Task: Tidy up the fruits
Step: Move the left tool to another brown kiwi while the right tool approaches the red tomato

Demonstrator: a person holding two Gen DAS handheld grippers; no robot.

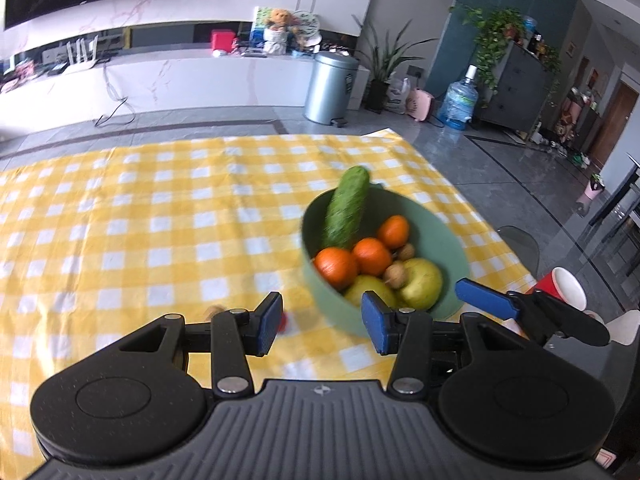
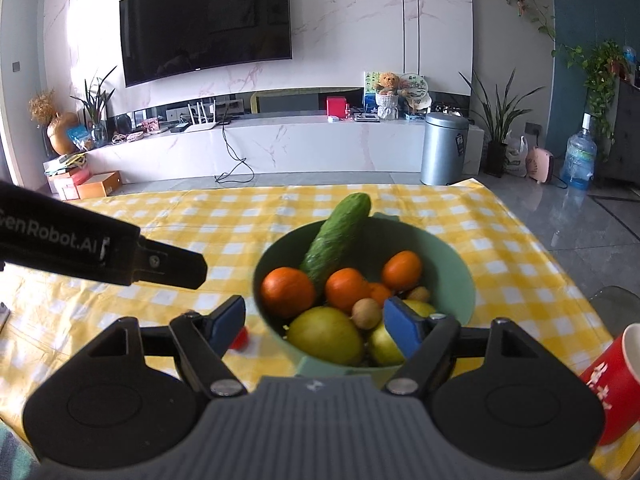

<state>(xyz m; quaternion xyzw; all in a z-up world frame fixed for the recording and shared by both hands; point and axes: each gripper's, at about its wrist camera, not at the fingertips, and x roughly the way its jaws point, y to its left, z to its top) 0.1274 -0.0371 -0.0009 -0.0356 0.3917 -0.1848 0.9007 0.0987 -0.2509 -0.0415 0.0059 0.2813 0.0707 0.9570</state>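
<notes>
Item: round pale-green plastic bowl (image 2: 452,276), on the yellow-and-white checked tablecloth (image 1: 140,220), toward its right side. Contents: long green cucumber (image 2: 336,236) leaning on the far rim, orange tangerines (image 2: 288,292), yellow-green pears (image 2: 326,336), small brown walnuts (image 2: 366,313). Loose: small red piece (image 2: 240,338) on the cloth beside the bowl. Left gripper (image 1: 322,322): jaws parted, empty. Right gripper (image 2: 316,322): jaws released, empty, straddling the near rim. Risk: a careless reach may knock the rim and tip the leaning cucumber out.

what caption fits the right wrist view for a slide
Open right gripper over a green bowl of cucumber, oranges and pears on yellow checked cloth.
</notes>
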